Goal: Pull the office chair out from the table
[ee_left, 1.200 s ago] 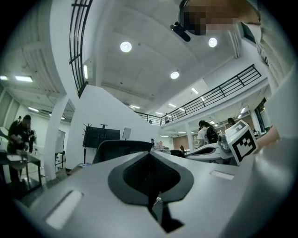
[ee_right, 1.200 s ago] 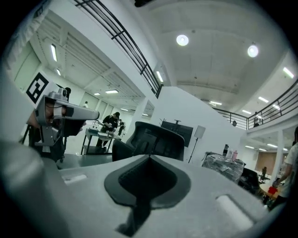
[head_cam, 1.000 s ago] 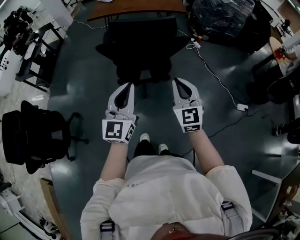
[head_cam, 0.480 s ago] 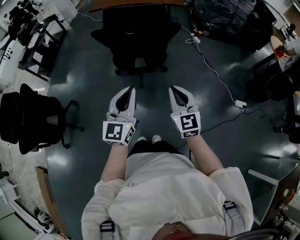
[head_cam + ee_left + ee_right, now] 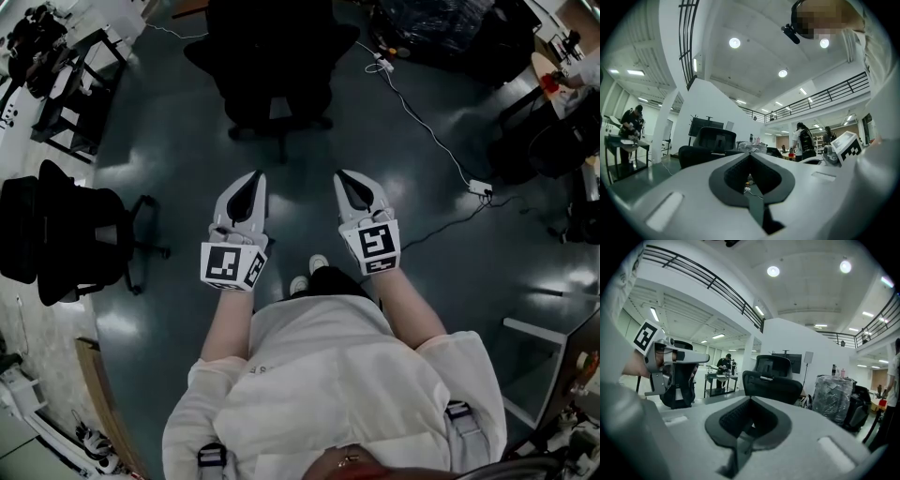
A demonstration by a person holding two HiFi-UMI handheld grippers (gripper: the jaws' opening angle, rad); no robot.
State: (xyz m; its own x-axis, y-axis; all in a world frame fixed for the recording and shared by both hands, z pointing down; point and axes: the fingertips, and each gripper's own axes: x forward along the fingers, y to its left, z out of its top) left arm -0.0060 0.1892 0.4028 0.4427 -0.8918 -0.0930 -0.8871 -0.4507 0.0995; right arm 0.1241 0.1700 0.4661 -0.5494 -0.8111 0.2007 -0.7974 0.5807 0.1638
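The black office chair point(image 5: 272, 66) stands on the dark floor at the top of the head view, its back toward me. It also shows ahead in the left gripper view point(image 5: 710, 144) and the right gripper view point(image 5: 772, 379). My left gripper point(image 5: 252, 180) and right gripper point(image 5: 344, 178) are side by side in front of my body, pointing at the chair and well short of it. Both are shut with nothing between the jaws. Only a sliver of the brown table point(image 5: 180, 9) shows at the top edge.
A second black chair point(image 5: 66, 244) stands at the left. A white cable with a power strip point(image 5: 481, 187) runs across the floor at the right. A plastic-wrapped load point(image 5: 441, 28) sits at the top right, and black frame tables point(image 5: 66, 103) at the top left.
The chair and table have slid toward the top of the head view and sit farther from both grippers. My feet have shifted. Both grippers stay shut and empty.
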